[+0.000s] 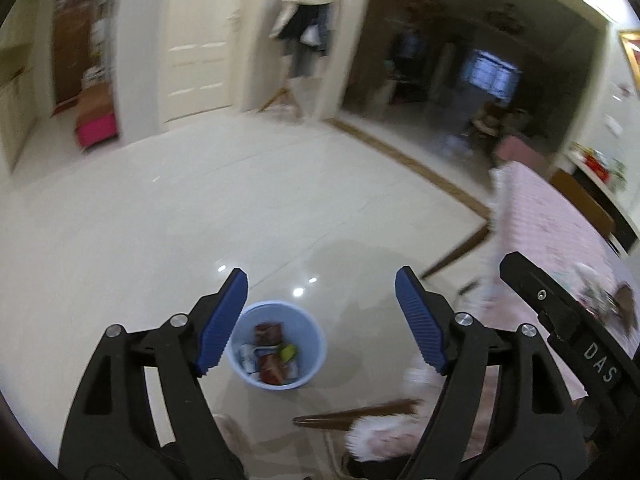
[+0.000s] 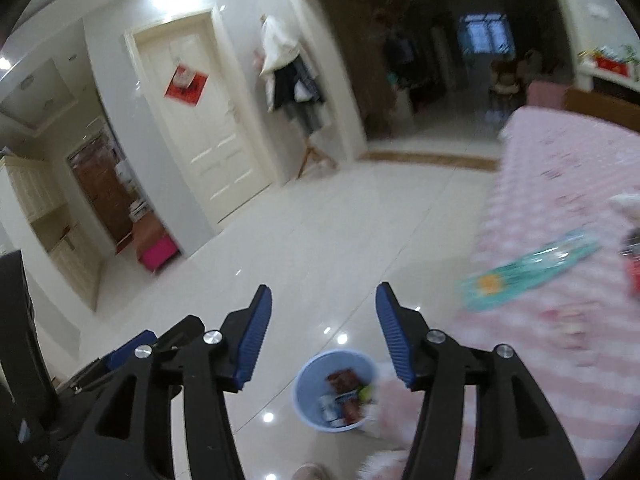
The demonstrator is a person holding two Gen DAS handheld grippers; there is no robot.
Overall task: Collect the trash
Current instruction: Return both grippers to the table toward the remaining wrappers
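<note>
Your left tongs [image 1: 320, 300] are spread wide with nothing between the blue pads; your right tongs [image 2: 324, 316] are open too, a bit narrower, also empty. Directly below both, on the floor [image 1: 200, 208], sits the pale blue bin [image 1: 276, 346] with trash [image 1: 272, 350] already in it: red wrappers, something white, a bit of green. It sits just beside the hanging edge of the pink tablecloth [image 2: 560, 340]. My read: you're between a drop and the next pick, both tools free and above the bin. Next move calls for swinging toward the desk [image 2: 540, 200] and lining the pads up across a piece still lying there. The nearest candidate is the teal flat packet [image 2: 528, 272] lying on the cloth to your right; flat and thin, so expect to need a low approach and an edge to bite. Only the right view shows that packet clearly, plus a red and dark item at the frame's far right edge, too blurred to name. The left view shows what the right doesn't: dark wooden chair parts [image 1: 352, 416] close beside the bin, and the right tool's black body [image 1: 560, 320] at the right of the frame. Far side, both views: a white door [image 2: 200, 128], clothes on a stand [image 2: 288, 80], a dark room beyond.
</note>
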